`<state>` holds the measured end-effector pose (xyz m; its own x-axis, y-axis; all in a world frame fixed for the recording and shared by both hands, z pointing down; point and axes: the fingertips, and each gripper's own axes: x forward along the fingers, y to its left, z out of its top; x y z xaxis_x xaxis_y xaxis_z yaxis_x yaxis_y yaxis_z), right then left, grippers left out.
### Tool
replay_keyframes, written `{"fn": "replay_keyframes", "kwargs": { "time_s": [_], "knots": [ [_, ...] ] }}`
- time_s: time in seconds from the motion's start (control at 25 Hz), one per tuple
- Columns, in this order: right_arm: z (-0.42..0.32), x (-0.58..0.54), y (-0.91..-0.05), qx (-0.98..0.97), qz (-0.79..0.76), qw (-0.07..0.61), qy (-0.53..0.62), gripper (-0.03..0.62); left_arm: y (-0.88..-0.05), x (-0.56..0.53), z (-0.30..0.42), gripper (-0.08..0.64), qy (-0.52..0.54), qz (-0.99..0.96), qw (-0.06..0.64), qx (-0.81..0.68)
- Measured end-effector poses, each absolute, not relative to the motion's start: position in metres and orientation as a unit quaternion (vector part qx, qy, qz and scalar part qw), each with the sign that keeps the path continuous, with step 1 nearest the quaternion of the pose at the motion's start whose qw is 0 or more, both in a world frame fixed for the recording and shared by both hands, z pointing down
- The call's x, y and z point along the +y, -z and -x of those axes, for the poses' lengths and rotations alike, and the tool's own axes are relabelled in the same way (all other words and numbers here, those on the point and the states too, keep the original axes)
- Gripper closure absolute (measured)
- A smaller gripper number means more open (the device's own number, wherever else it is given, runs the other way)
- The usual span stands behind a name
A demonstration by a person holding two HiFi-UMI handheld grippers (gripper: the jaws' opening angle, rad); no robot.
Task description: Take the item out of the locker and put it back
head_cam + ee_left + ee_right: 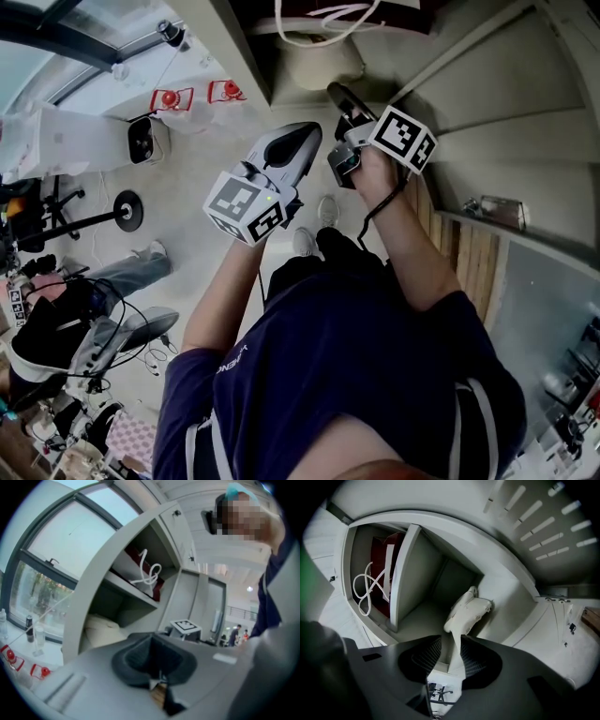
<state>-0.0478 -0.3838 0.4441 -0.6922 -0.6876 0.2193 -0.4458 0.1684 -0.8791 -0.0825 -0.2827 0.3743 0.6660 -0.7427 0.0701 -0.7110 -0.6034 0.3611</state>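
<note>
Left gripper (311, 133): jaws closed together with nothing between them. In the head view it is at about 11 o'clock from the middle and its tip points toward 1 o'clock.
Right gripper (449, 641): jaws a narrow way apart and clamped on a thin tail of the cream bag (469, 610), which fills the gap from pad to pad. In the head view it is at about 12 o'clock, just right of the left gripper.
Cream bag: soft and lumpy. Its body lies inside the locker (440, 521), in the compartment on the 3 o'clock side of the divider (403, 573), at about 1 o'clock from the right jaws. No print on it can be made out.
Red bag (379, 555): in the neighbouring compartment, at 10 o'clock in the right gripper view. A looped white cord (365, 585) hangs over the front of the bag.
Marker cubes: one on the left gripper (246, 208) and one on the right (405, 138). Each shows black-and-white square patterns and carries no words.
Shirt (356, 356): dark navy, filling the head view at 6 o'clock. A short line of pale lettering on the left sleeve is too small to read.
</note>
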Motion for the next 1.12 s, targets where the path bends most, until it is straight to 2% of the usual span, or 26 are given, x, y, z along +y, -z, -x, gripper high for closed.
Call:
{"fn": "replay_keyframes", "kwargs": {
  "time_s": [0.56,1.12],
  "knots": [
    [0.046,-0.346,-0.426,0.783,0.359,0.13,0.491,0.486,-0.369,-0.248,0.077,0.557,0.048,-0.904,0.155,-0.396],
    [0.043,-0.296,-0.387,0.816,0.353,0.148,0.433,0.552,-0.347,-0.203,0.077,0.557,0.056,-0.912,0.13,-0.384]
  ]
}}
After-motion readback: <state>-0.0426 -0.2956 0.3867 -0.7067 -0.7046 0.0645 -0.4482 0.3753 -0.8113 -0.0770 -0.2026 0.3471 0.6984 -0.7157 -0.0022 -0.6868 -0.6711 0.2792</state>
